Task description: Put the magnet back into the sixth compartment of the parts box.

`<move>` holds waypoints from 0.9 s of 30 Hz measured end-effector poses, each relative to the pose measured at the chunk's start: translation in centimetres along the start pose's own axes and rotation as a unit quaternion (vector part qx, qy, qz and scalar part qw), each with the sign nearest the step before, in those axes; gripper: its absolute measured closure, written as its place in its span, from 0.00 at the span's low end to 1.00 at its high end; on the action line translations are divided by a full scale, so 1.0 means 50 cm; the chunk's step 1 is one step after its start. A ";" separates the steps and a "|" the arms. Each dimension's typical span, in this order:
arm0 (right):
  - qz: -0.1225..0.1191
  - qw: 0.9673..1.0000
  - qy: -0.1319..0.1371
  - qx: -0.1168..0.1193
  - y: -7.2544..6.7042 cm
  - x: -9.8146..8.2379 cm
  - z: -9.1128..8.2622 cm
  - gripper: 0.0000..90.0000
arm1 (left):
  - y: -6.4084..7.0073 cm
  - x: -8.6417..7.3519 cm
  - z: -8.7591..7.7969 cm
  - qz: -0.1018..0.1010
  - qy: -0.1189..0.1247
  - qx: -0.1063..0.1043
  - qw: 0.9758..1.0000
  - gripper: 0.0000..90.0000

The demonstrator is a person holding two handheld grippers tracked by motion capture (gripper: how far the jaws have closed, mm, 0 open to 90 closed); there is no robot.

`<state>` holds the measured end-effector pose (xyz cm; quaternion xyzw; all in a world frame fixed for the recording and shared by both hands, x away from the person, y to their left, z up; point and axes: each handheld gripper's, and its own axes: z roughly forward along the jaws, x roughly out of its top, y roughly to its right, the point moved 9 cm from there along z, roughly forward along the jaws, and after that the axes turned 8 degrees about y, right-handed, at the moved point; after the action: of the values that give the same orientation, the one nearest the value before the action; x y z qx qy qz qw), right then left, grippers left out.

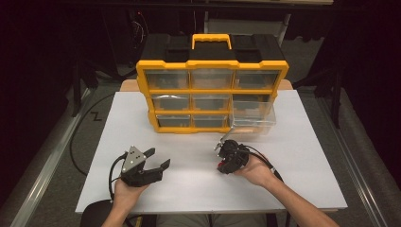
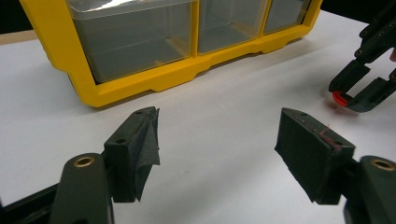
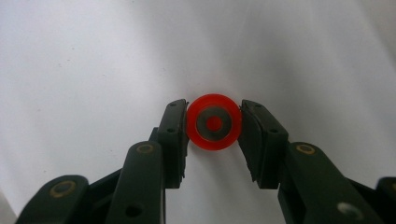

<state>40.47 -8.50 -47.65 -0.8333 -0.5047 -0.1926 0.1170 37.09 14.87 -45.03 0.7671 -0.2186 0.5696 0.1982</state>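
Left tool rests near the table's left front, jaws spread wide, nothing between them. Yellow drawer cabinet stands at the far middle; its lower right clear drawer is pulled out. Right tool sits near front right of centre, pads closed against both sides of a red ring lying on the table.

Yellow drawer organizer with one clear drawer pulled out, white table
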 end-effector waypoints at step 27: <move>0.008 0.999 0.033 -0.001 -0.003 -0.005 -0.053 0.72 | -0.001 0.000 0.001 -0.005 0.002 0.003 1.000 0.33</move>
<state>39.71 -9.69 -45.39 -0.8307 -0.4935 -0.2198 0.1345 37.16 14.87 -45.05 0.7678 -0.2127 0.5704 0.1998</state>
